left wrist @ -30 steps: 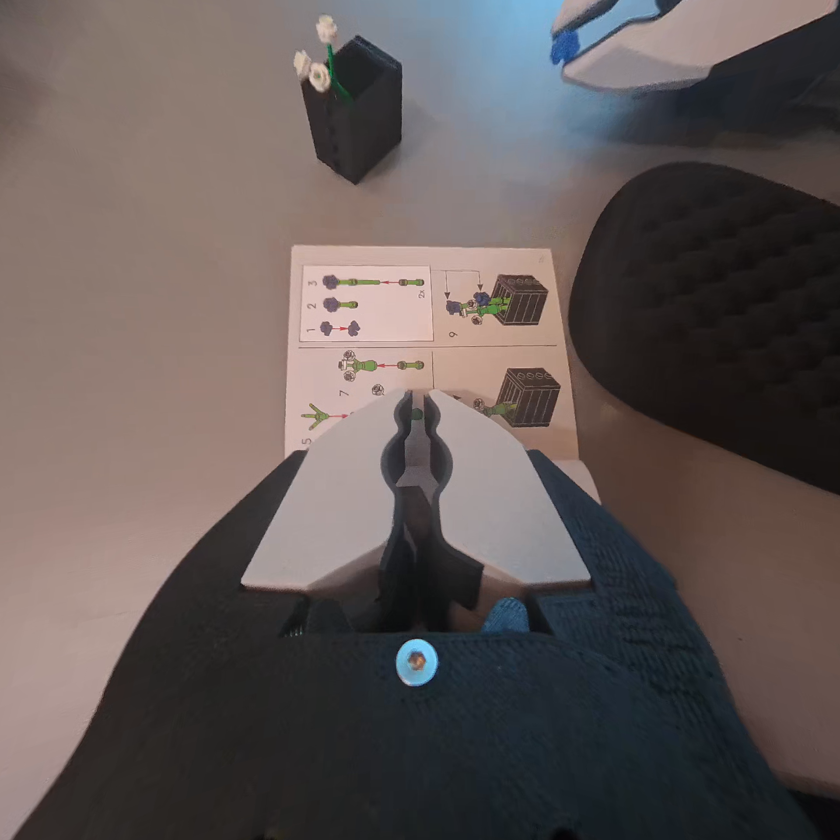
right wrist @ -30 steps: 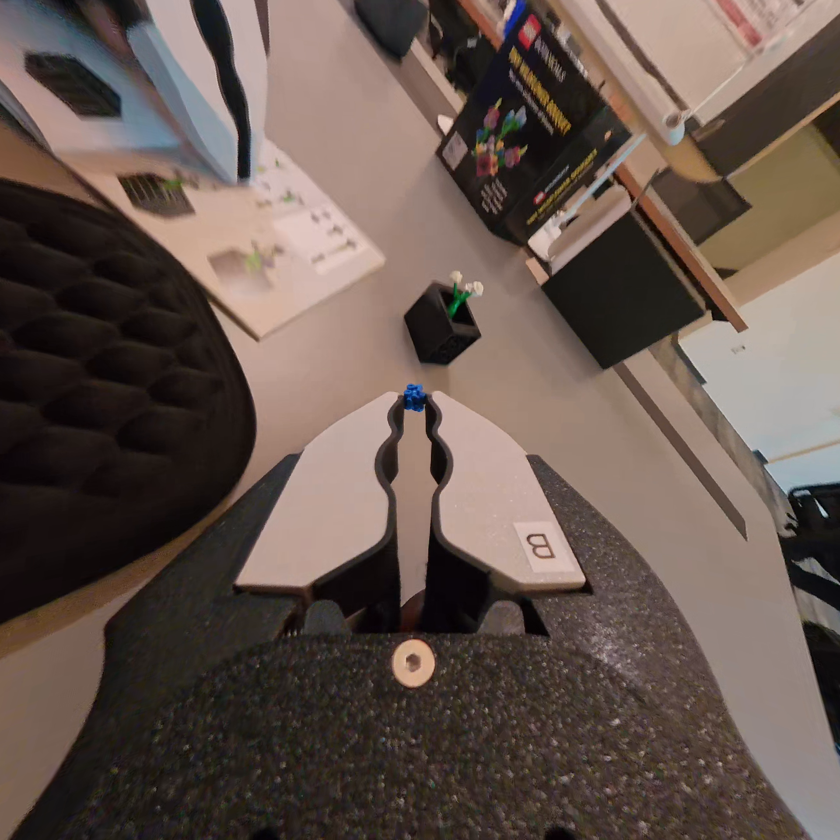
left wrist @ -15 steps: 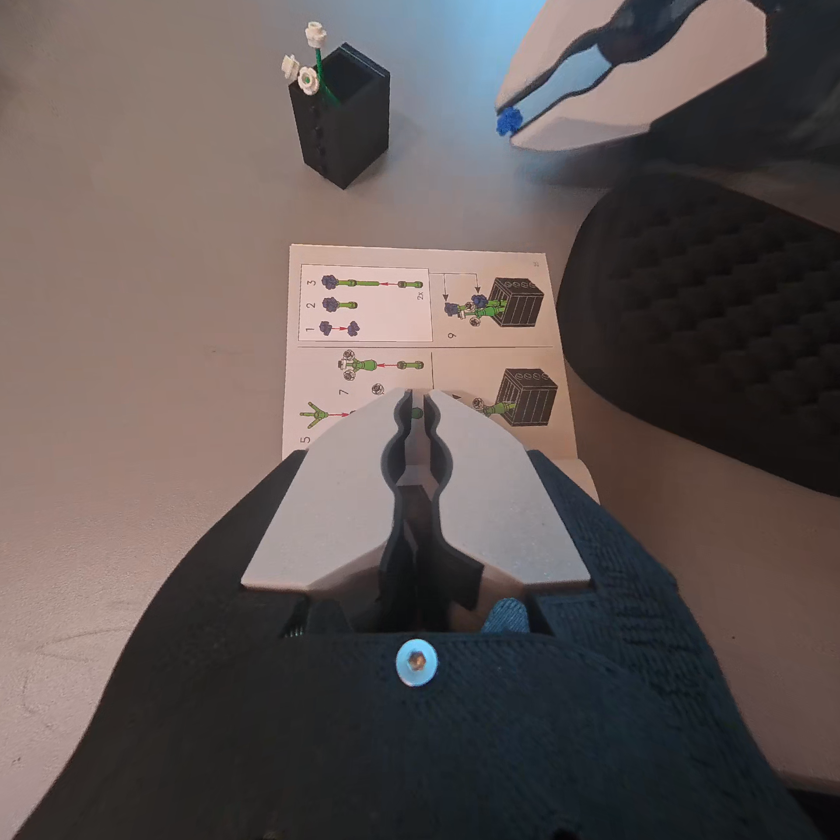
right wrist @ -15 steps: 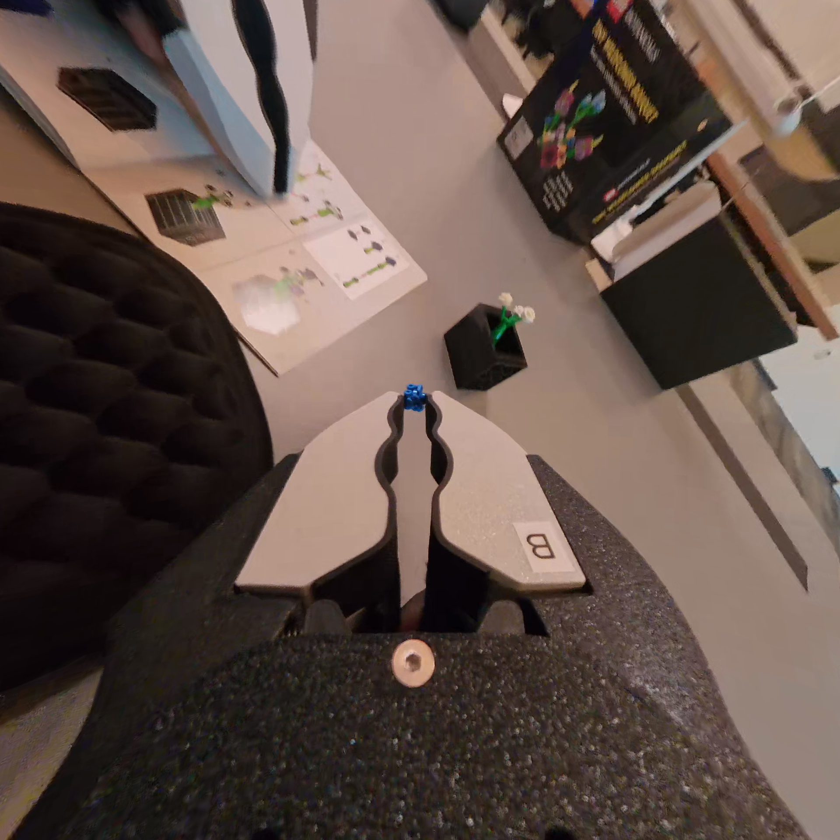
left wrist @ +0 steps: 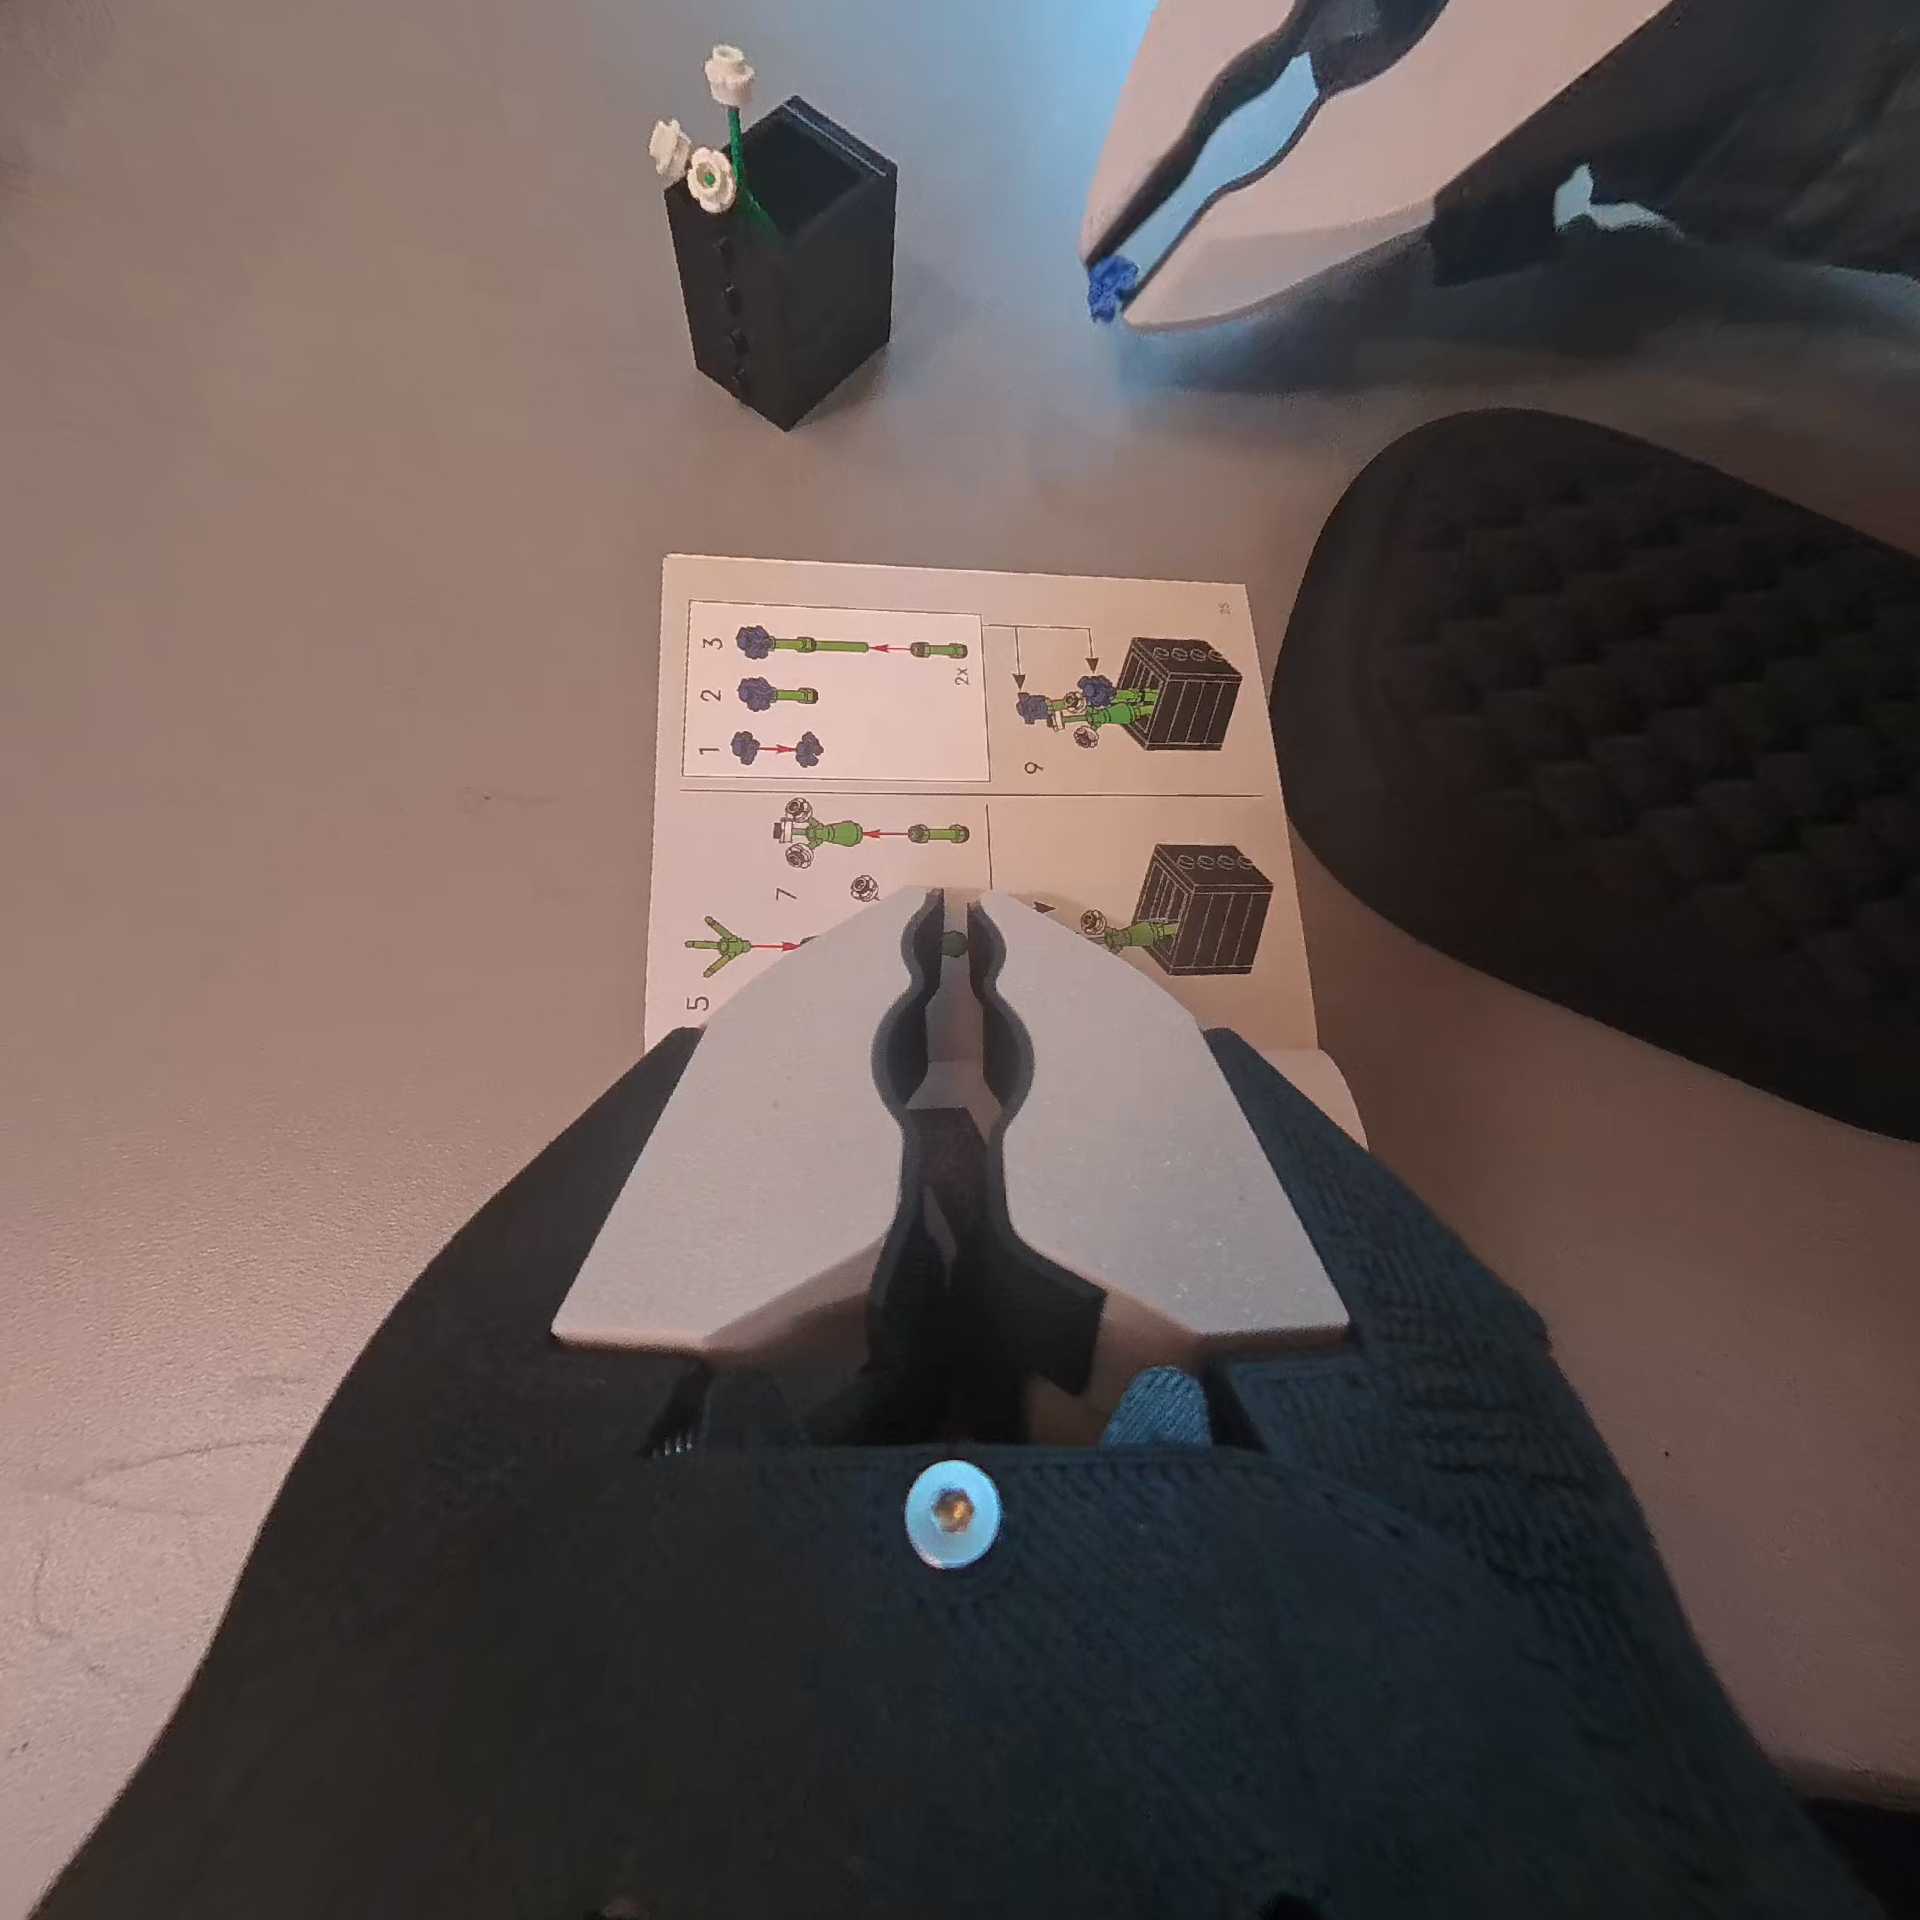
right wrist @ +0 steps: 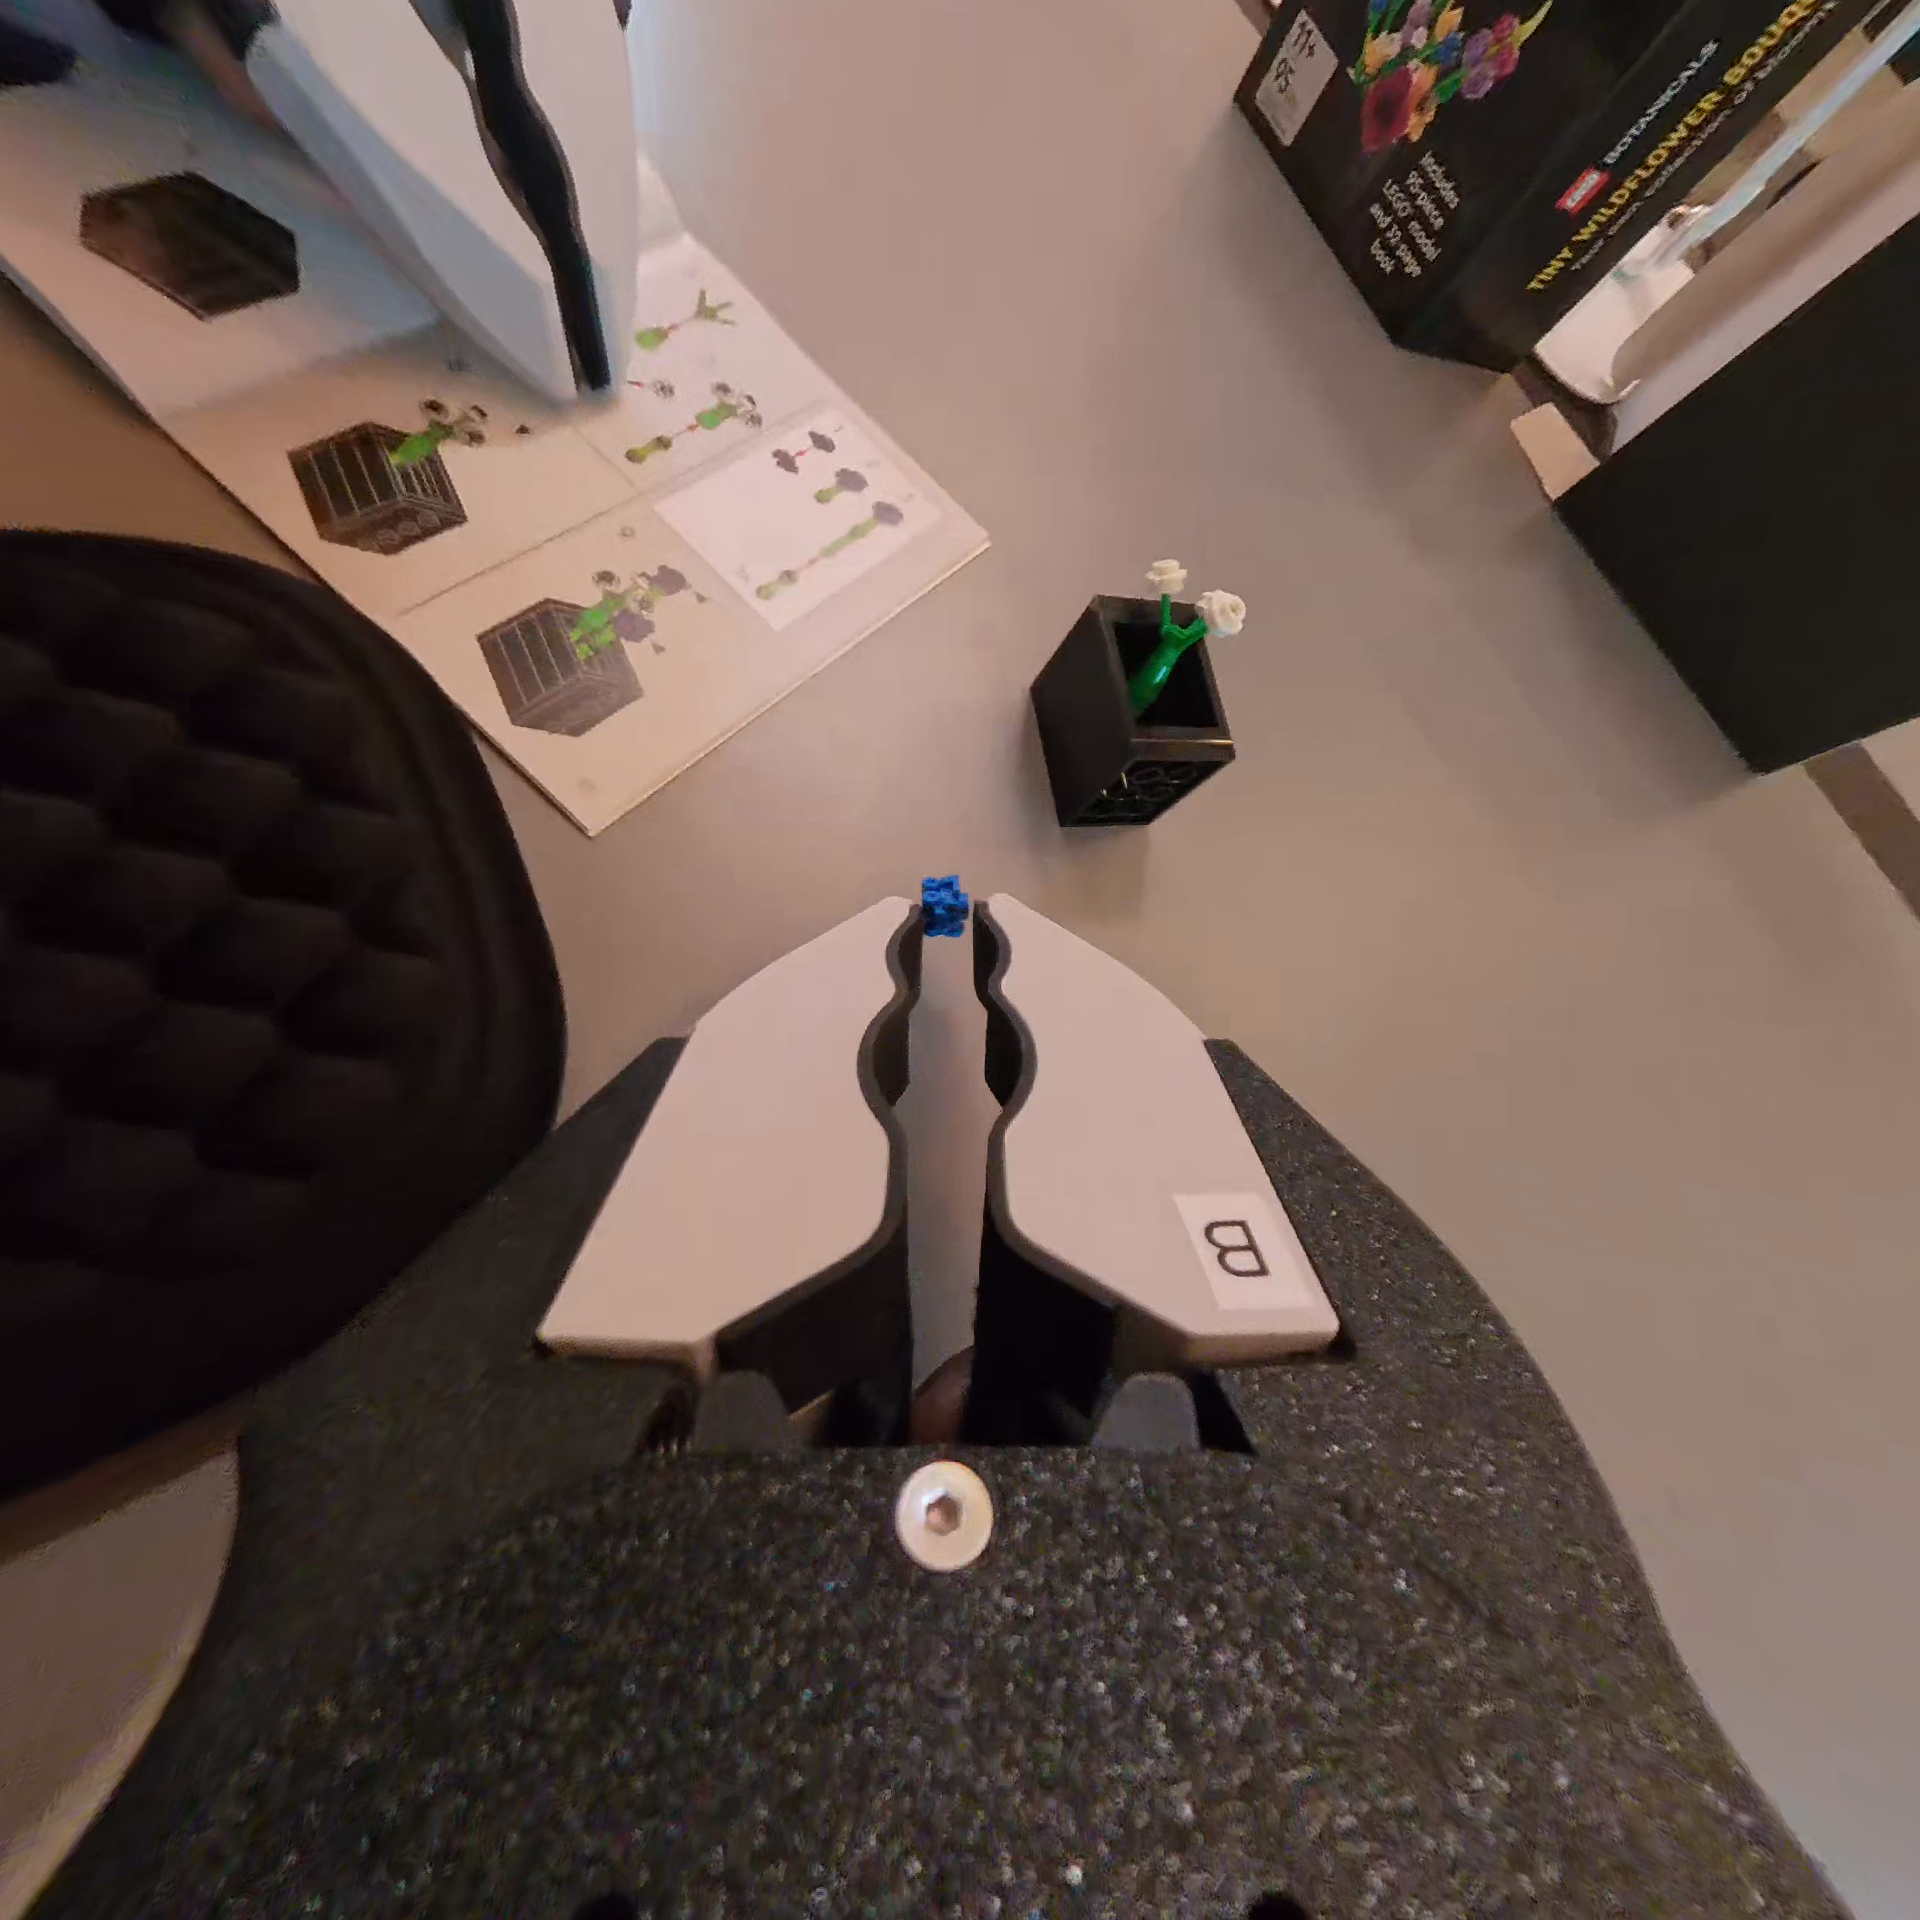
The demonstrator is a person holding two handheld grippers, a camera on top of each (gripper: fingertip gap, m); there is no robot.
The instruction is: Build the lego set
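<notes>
My right gripper (right wrist: 945, 914) is shut on a small blue flower piece (right wrist: 943, 906) at its very tips and holds it above the grey table. It shows in the left wrist view (left wrist: 1114, 272) at the upper right with the blue piece (left wrist: 1110, 291). A black square vase (right wrist: 1132, 717) stands ahead and to the right of it, holding a green stem with white flowers (right wrist: 1184, 623). In the left wrist view the vase (left wrist: 800, 281) is at the top centre. My left gripper (left wrist: 956, 904) is shut, hovering over the open instruction booklet (left wrist: 935, 707), with nothing clearly held.
A black padded mat (left wrist: 1610, 748) lies right of the booklet, and it fills the left of the right wrist view (right wrist: 208, 935). A dark set box (right wrist: 1507, 156) and a black box (right wrist: 1766, 520) stand at the table's far edge.
My right gripper has come down and moved toward the vase with the blue piece, now larger and lower in the left wrist view. The left gripper has barely moved.
</notes>
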